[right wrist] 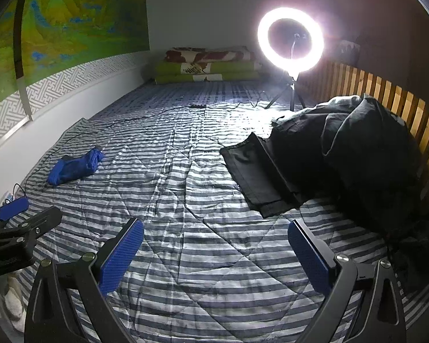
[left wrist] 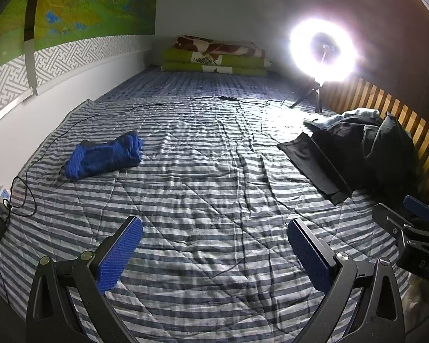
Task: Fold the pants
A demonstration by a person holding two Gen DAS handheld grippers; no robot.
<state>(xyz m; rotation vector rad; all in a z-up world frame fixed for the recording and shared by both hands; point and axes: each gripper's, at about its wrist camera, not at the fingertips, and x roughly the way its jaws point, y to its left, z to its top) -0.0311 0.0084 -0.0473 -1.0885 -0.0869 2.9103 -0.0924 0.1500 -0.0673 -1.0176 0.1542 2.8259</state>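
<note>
A heap of black pants [left wrist: 360, 148] [right wrist: 343, 154] lies at the right side of the bed against the slatted rail, with one flat leg end [right wrist: 257, 177] spread toward the middle. A folded blue garment [left wrist: 104, 157] [right wrist: 74, 167] rests on the left. My left gripper [left wrist: 214, 245] hovers open over the striped quilt with nothing between its blue pads. My right gripper [right wrist: 216, 245] is likewise open and empty, just short of the black leg end. Each gripper shows at the edge of the other's view.
A striped quilt [left wrist: 200, 171] covers the bed. A lit ring light on a tripod [right wrist: 290, 40] stands at the back right, its black cable [left wrist: 157, 105] running across the quilt to a wall socket at the left. Folded blankets [left wrist: 214, 55] are stacked at the far end. Wooden slats [right wrist: 386, 97] line the right edge.
</note>
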